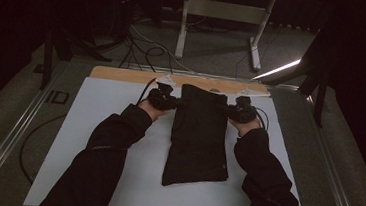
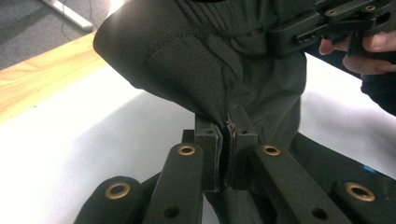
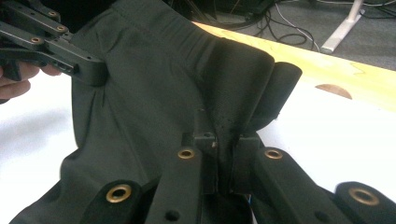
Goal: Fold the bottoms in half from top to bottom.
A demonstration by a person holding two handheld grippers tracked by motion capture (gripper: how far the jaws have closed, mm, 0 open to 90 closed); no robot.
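A black folded garment [image 1: 198,134] lies lengthwise on the white table top [image 1: 98,126], its far end lifted between my two hands. My left gripper [image 1: 173,102] pinches the garment's left far edge. In the left gripper view the left gripper [image 2: 227,128] has its jaws shut on a fold of the dark cloth [image 2: 196,65]. My right gripper [image 1: 230,109] holds the right far edge. In the right gripper view the right gripper [image 3: 225,133] is shut on the cloth [image 3: 154,93], with the other gripper's arm [image 3: 51,46] pinching the far side.
A strip of wooden board [image 1: 123,74] runs along the table's far edge. Cables [image 1: 146,44] and a white metal stand [image 1: 223,16] are on the floor beyond. Metal rails [image 1: 12,133] flank the table at left and right.
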